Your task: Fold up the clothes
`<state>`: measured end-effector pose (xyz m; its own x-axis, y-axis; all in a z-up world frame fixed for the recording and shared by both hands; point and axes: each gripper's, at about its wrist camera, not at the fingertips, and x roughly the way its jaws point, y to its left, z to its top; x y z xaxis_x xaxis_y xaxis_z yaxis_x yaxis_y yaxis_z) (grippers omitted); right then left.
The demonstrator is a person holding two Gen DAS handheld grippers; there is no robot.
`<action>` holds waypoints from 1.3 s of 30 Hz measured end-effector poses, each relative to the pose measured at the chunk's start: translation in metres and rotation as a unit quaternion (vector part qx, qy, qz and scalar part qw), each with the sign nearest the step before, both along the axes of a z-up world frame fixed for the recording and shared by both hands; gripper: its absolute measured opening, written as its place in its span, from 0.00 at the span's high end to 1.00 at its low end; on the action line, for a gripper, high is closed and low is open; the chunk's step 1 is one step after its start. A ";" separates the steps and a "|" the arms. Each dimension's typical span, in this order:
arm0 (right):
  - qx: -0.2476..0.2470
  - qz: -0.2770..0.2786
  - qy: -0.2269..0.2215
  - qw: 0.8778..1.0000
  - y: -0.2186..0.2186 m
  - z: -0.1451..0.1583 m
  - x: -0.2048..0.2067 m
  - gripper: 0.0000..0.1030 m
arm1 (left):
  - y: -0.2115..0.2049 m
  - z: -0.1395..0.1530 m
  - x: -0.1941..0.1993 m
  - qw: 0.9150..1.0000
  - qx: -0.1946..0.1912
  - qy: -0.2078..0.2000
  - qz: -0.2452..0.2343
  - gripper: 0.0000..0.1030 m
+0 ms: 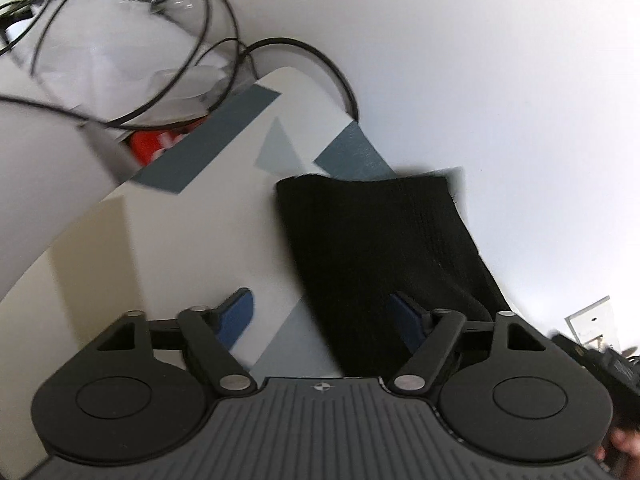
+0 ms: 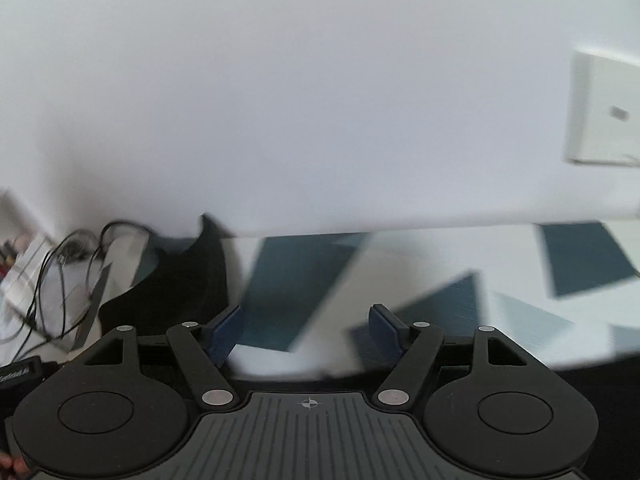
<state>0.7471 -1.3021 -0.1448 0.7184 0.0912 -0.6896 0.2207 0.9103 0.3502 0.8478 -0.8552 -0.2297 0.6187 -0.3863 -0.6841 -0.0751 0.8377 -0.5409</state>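
A black knitted garment [image 1: 380, 248] lies folded on a white table with blue-grey patches [image 1: 224, 152]. In the left wrist view it reaches from the table's far edge down under my left gripper [image 1: 324, 316], whose blue pads stand wide apart; the right pad [image 1: 408, 320] hovers over the cloth and the left pad [image 1: 236, 316] over bare table. My right gripper [image 2: 306, 330] is open above the patterned table [image 2: 440, 264], with nothing between its fingers. The same black garment [image 2: 180, 284] shows at its left, apart from the fingers. Both views are blurred.
Black cables [image 1: 208, 40] loop over white clutter and a red object [image 1: 152, 144] beyond the table's left corner. The cables [image 2: 60, 264] also show at the far left in the right wrist view. A white wall with a wall plate [image 2: 600, 116] stands behind. A hand [image 1: 624, 444] shows at the lower right.
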 end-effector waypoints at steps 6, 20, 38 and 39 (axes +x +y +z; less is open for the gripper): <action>-0.005 -0.061 0.019 0.998 -0.048 -0.004 -0.059 0.35 | -0.006 0.002 0.008 1.000 0.011 -0.009 0.008 0.36; -0.022 -0.120 0.072 0.990 -0.057 -0.039 -0.095 0.31 | 0.033 0.030 -0.043 0.997 0.019 -0.023 0.076 0.91; -0.107 -0.039 0.067 0.991 0.018 -0.041 -0.034 0.11 | 0.032 0.023 -0.098 0.983 0.159 0.017 0.087 0.68; -0.099 -0.044 0.065 0.992 0.018 -0.039 -0.037 0.11 | 0.030 0.028 -0.101 0.981 0.171 0.014 0.087 0.55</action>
<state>0.7100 -1.2839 -0.1836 0.6208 -0.1139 -0.7756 0.3342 0.9334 0.1304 0.7473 -0.8255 -0.2013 0.6338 -0.0225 -0.7732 -0.2431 0.9431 -0.2268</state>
